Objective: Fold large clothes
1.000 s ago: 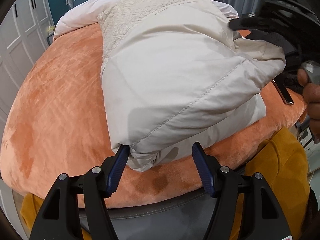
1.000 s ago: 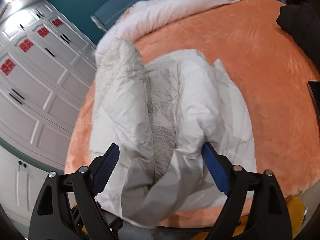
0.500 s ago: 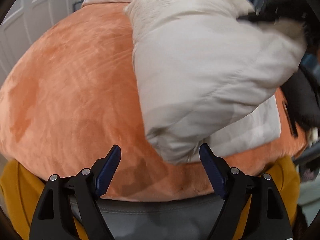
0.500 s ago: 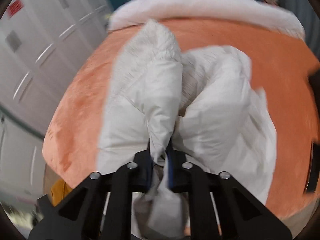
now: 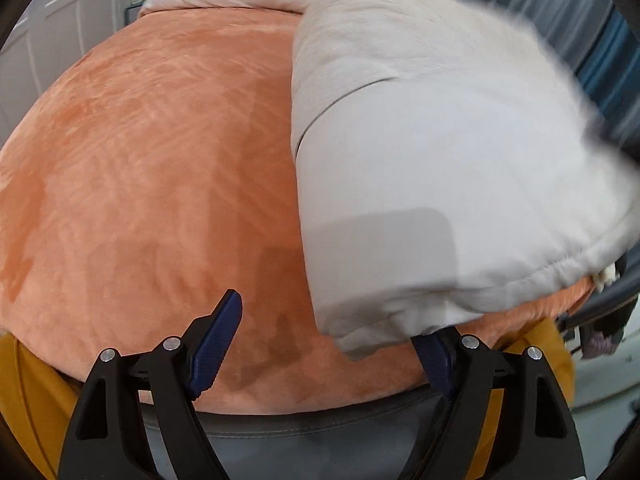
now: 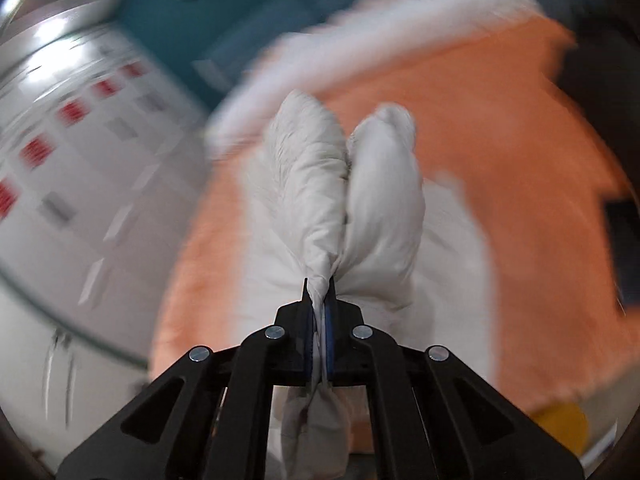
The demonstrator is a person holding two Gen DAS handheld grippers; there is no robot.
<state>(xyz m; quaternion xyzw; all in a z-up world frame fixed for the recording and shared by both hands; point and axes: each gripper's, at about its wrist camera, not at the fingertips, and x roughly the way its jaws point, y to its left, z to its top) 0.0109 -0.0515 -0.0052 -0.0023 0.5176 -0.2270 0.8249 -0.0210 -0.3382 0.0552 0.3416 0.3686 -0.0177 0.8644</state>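
Jacket (image 6: 320, 216) fabric pinched in right hand-held gripper (image 6: 319, 292)

black hand-held gripper (image 5: 332, 340), blue ribbed pads (image 5: 216, 344), silver screws, mustard-yellow clothing (image 5: 24, 392)

The jacket (image 5: 420, 168) hid the left gripper's right fingertip (image 5: 434, 354); motion blurred the cabinets (image 6: 80, 168) and bed (image 6: 520, 160) behind.

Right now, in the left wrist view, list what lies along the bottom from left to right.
Left finger of the open left gripper → bare orange bed cover → low corner of the white padded jacket → right finger, partly under that corner.
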